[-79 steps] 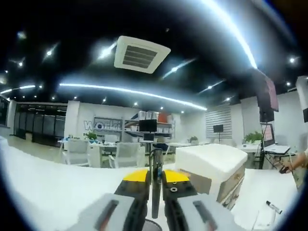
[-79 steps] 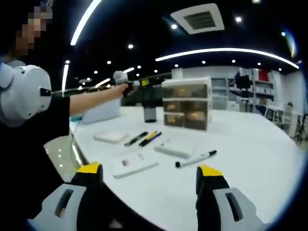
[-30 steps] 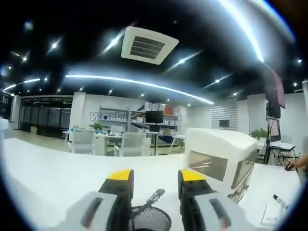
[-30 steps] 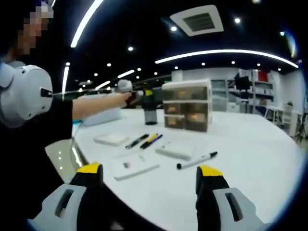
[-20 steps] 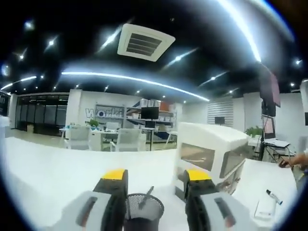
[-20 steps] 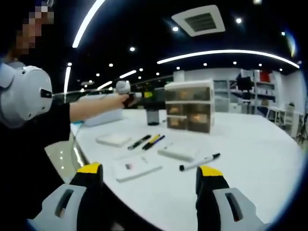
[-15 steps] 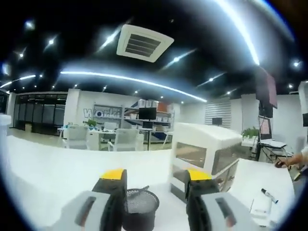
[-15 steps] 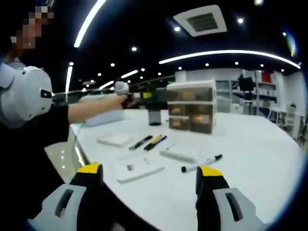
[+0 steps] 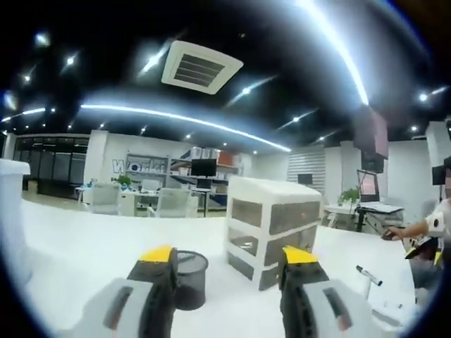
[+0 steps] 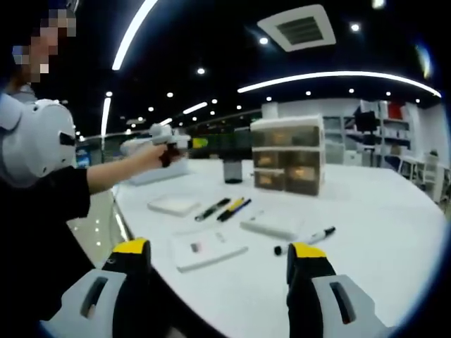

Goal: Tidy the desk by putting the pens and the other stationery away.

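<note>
My left gripper [image 9: 229, 282] is open with nothing between its fingers. Just beyond its left fingertip stands a black mesh pen cup [image 9: 190, 278], and next to that a white drawer unit [image 9: 271, 229]. My right gripper [image 10: 218, 267] is open too, hanging over the near edge of the white desk [image 10: 380, 232]. On the desk lie a black pen [image 10: 213, 209], a yellow pen and a dark pen [image 10: 234, 208], and a black-capped marker [image 10: 304, 240]. Farther back are the pen cup [image 10: 232, 170] and the drawer unit [image 10: 287, 163]. A person's hand holds the left gripper [image 10: 184, 144] up and left of the cup.
A white slab [image 10: 271, 227], a white pad [image 10: 173, 205] and a flat white card [image 10: 208, 248] also lie on the desk. A white box [image 10: 151, 172] stands at the back left. In the left gripper view a marker [image 9: 368, 274] lies on the desk to the right.
My left gripper was shut on a pen above the cup. It opened, the pen dropped into the cup, and the gripper drew back from it. The right gripper stayed open, barely shifting.
</note>
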Demonstrator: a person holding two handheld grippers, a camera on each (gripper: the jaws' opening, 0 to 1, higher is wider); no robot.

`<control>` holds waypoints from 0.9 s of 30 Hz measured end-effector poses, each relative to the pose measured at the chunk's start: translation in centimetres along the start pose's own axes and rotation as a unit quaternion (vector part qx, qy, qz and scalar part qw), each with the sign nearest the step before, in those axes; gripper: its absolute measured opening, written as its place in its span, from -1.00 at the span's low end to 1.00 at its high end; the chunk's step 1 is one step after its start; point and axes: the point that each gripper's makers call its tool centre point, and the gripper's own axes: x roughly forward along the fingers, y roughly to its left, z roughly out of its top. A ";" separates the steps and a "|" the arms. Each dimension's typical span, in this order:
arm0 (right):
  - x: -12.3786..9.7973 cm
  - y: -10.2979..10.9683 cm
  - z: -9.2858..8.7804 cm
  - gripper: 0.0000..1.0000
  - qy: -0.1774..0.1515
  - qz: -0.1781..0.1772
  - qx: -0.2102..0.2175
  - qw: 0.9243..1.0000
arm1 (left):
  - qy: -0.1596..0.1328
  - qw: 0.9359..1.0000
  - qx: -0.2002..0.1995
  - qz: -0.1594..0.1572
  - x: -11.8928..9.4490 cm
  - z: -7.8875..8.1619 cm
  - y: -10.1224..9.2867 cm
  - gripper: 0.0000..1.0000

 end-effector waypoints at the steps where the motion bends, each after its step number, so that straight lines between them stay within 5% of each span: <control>1: 0.0 0.0 0.0 0.49 0.000 0.001 0.000 1.000 | -0.001 1.000 -0.004 -0.001 -0.4 -0.2 0.2 0.20; 10: 0.2 0.1 0.1 0.50 -0.004 0.004 0.004 1.000 | -0.008 0.999 -0.035 -0.010 -5.1 -2.1 -0.4 0.31; 27: 0.5 0.0 0.4 0.50 -0.012 0.007 0.010 1.000 | -0.005 0.999 -0.040 -0.034 -14.0 -5.3 -5.8 0.48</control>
